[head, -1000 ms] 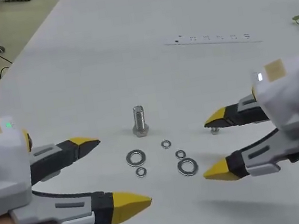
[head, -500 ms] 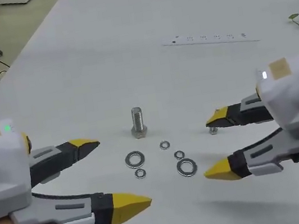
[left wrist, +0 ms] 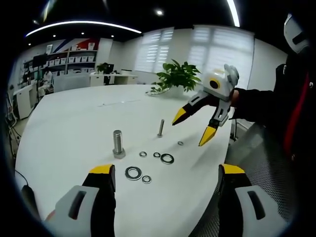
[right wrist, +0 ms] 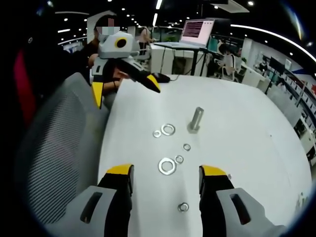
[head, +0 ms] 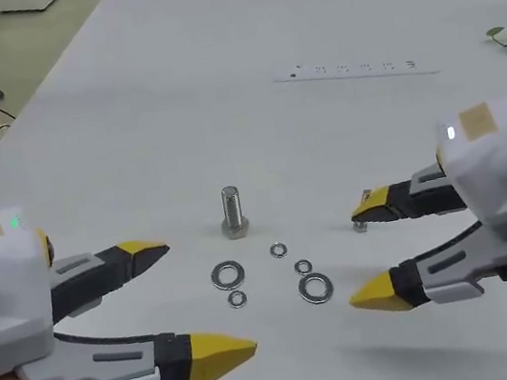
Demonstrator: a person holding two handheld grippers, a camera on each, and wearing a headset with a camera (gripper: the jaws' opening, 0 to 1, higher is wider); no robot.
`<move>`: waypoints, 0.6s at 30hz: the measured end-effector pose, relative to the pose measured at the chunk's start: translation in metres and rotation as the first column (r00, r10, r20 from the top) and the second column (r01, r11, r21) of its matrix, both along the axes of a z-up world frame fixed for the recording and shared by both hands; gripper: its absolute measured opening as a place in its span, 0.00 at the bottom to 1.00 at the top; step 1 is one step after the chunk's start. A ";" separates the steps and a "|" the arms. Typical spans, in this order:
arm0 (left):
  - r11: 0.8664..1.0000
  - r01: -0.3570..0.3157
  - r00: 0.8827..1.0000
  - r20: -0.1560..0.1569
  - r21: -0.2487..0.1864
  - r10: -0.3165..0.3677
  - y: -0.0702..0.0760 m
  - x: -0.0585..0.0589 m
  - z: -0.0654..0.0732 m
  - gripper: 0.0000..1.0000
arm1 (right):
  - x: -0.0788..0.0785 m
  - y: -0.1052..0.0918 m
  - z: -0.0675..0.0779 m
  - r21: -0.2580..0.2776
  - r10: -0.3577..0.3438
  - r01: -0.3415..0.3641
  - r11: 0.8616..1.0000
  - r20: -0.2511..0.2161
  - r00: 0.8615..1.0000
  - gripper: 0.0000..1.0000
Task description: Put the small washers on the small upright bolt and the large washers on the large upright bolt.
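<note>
Two sets of tongs hover open and empty over the table [head: 217, 80]. The left tongs [head: 211, 298] point at the upright large bolt [head: 232, 211]. Before it lie two large washers [head: 227, 274] and three small washers [head: 278, 250]. The small bolt [left wrist: 161, 127] stands upright, apparently just beside the right tongs [head: 358, 251].

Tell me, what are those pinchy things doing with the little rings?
A person holds a tool in each hand over the white table. The left tool and right tool are both open and empty. The washers lie flat beside the large bolt, and none is on a bolt yet.
</note>
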State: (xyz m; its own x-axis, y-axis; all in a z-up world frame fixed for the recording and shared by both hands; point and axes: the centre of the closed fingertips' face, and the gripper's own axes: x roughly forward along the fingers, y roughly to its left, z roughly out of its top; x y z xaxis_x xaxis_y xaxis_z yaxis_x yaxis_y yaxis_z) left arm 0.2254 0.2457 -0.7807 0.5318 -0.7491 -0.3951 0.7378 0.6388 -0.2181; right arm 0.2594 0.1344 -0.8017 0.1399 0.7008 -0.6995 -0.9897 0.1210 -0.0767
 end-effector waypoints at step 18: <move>1.000 0.008 1.000 -0.003 0.004 -0.008 -0.002 0.000 -0.002 0.85 | -0.001 -0.004 -0.005 -0.012 0.000 0.000 1.000 -0.010 1.000 0.54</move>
State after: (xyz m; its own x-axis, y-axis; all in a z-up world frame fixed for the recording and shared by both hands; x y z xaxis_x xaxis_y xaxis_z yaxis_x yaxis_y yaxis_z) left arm 0.2252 0.2440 -0.7823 0.5248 -0.7516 -0.3996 0.7419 0.6340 -0.2182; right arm 0.2586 0.1308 -0.8064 0.1327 0.6924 -0.7092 -0.9904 0.1201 -0.0680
